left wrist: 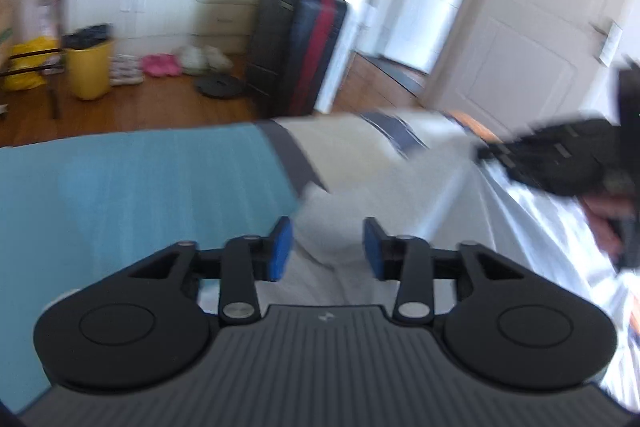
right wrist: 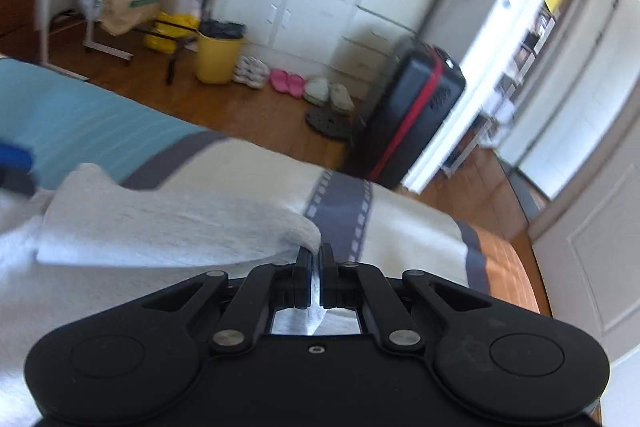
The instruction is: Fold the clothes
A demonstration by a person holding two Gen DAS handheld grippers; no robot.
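a bed (right wrist: 256, 167) covered in a teal, cream and grey-banded blanket fills the near scene, and on its near side lies a pale grey, soft heathered garment (right wrist: 168, 227), rumpled and partly lifted into a ridge. the right gripper (right wrist: 316, 259) has its jaws closed tight on a pinched fold of that garment at its right edge. the left gripper (left wrist: 326, 247) hovers over the cloth's left part, jaws about half open with nothing pressed between its blue pads (left wrist: 280, 247).
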